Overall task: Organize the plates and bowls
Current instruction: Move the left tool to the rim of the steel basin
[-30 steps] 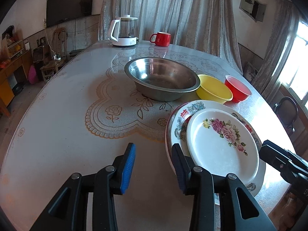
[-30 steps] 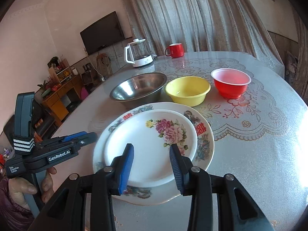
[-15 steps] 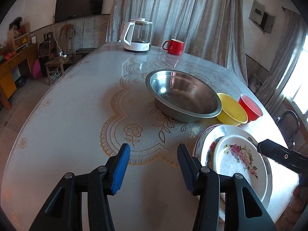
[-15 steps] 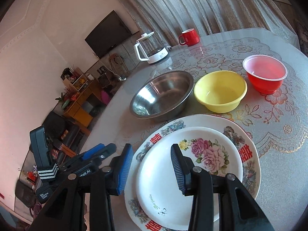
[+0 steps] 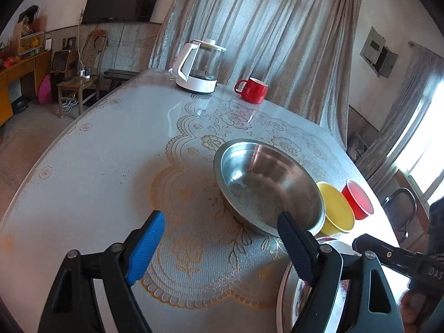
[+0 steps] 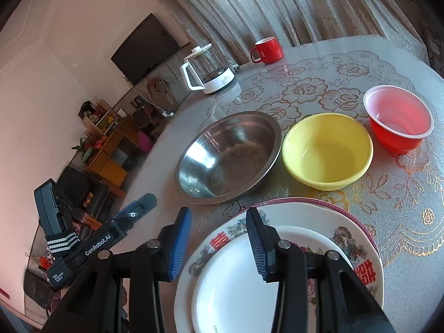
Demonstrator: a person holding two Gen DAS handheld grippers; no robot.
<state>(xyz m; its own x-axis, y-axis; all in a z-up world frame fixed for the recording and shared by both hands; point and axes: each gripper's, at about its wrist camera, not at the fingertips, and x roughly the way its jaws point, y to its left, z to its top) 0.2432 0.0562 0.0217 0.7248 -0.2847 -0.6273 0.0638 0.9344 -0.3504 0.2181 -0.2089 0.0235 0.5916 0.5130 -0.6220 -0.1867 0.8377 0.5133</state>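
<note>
My left gripper hovers over the lace mat in front of a steel bowl; its jaws are opening, with nothing between them. A yellow bowl and a red bowl stand in a row to the steel bowl's right. In the right wrist view, a small white floral plate lies on a large patterned plate. My right gripper hangs partly open and empty above the stack's far left rim. Beyond it sit the steel bowl, yellow bowl and red bowl.
A white-based glass kettle and a red mug stand at the far side of the round table. A wooden chair and cabinets stand on the floor to the left. A dark chair is beyond the right edge.
My left gripper has left the plate stack's rim, swung left toward the steel bowl, and its jaws have widened. My right gripper has shifted left over the plates and rolled, with the same gap.
</note>
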